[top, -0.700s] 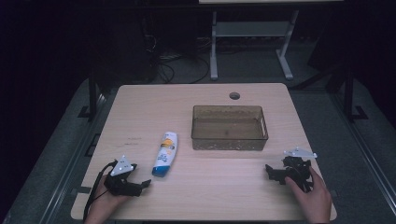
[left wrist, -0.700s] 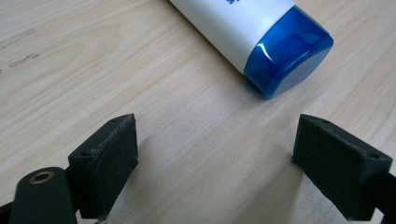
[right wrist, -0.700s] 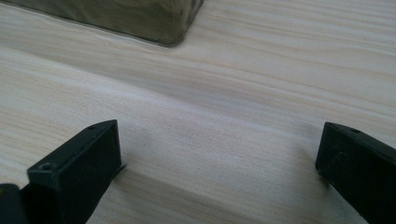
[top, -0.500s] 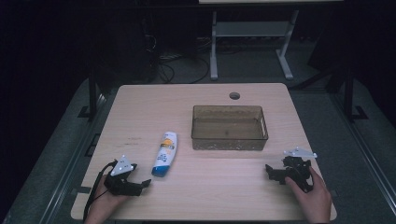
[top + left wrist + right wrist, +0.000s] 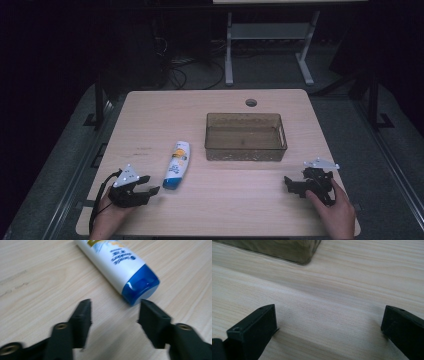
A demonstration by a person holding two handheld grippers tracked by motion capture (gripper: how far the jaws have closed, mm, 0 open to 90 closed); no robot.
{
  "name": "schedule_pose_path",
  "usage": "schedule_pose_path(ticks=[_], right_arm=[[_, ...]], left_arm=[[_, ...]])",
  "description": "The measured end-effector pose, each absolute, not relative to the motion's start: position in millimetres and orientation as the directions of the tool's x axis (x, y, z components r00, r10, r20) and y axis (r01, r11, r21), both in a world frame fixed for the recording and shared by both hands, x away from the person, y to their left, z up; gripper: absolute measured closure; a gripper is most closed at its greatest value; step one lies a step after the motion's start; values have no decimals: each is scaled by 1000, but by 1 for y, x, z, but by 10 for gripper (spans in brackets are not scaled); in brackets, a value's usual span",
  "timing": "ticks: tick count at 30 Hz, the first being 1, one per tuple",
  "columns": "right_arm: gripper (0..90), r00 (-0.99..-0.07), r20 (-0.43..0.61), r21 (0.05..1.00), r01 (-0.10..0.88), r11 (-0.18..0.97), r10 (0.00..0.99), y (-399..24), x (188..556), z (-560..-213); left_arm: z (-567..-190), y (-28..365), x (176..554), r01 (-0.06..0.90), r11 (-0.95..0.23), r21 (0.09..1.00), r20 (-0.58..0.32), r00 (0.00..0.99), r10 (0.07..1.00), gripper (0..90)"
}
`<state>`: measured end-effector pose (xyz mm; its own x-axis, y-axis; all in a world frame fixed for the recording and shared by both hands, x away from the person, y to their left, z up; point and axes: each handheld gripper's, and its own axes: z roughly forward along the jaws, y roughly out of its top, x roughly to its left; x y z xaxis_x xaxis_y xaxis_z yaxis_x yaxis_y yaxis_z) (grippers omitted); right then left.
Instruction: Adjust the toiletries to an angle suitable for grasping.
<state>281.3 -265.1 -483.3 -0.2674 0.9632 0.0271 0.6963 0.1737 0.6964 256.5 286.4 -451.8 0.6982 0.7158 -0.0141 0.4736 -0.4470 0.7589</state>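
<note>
Barely anything has shifted: your left claw (image 5: 113,312) sits spread, empty, with the sunscreen bottle (image 5: 117,263) lying just ahead, cap nearest. Close now and you risk nudging that rounded cap sideways.

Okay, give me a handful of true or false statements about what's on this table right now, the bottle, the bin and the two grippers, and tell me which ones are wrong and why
1. The bottle lies on its side on the table. True.
2. The bottle is inside the brown bin. False: it lies on the tabletop to the left of the bin, apart from it.
3. The left gripper has its jaws open with the bottle's blue cap just ahead of them. True.
4. The right gripper is clamped on the bin's corner. False: its jaws stand wide open over bare wood, and the bin's corner lies farther off.
5. The bin holds several items. False: in the high view it looks empty.
</note>
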Motion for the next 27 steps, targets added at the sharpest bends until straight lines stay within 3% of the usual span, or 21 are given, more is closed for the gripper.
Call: schedule_pose_path(ticks=[11, 27], right_arm=[[0, -269, 26, 697, 695, 176, 963, -265, 281, -483], [0, -270, 24, 697, 695, 178, 962, -265, 281, -483]], left_arm=[[-437, 270, 257, 452, -413, 791, -95, 757, 646, 890], [-438, 237, 280, 442, -426, 789, -104, 780, 617, 894]])
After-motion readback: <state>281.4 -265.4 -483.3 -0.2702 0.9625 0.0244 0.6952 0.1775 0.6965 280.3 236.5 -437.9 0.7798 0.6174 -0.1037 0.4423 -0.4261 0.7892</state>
